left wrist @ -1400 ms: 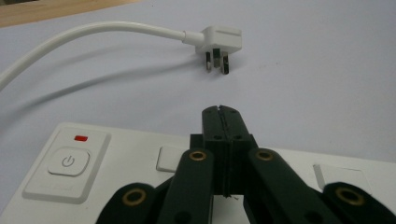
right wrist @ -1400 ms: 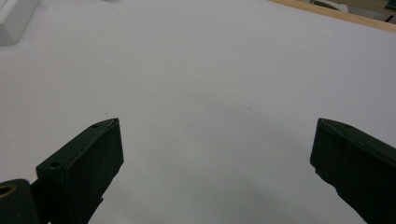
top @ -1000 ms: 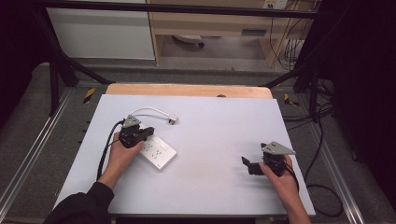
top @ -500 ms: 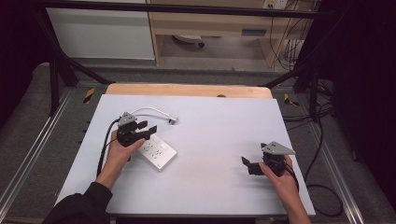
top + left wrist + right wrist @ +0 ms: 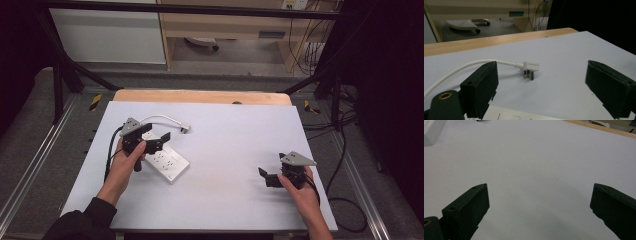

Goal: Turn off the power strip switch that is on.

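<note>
A white power strip (image 5: 166, 161) lies flat on the white table (image 5: 225, 135), left of centre. Behind it a white plug (image 5: 184, 128) on a white cable (image 5: 159, 119) lies loose on the table. My left gripper (image 5: 158, 141) hovers open over the strip's far end, pointing toward the plug. In the left gripper view the plug (image 5: 530, 68) lies ahead between the open jaws, pins down, and the strip's edge (image 5: 506, 114) shows at the bottom. My right gripper (image 5: 266, 177) rests open near the table's front right, with nothing between its jaws.
A wooden strip (image 5: 200, 96) borders the table's far edge. Black frame bars (image 5: 65, 70) and cables (image 5: 345, 145) stand around the table. A corner of the power strip (image 5: 431, 131) appears at the upper left of the right gripper view.
My left gripper has moved away from me and a little right, from beside the strip's near-left end to over its far end, closer to the plug. The right gripper has stayed put.
</note>
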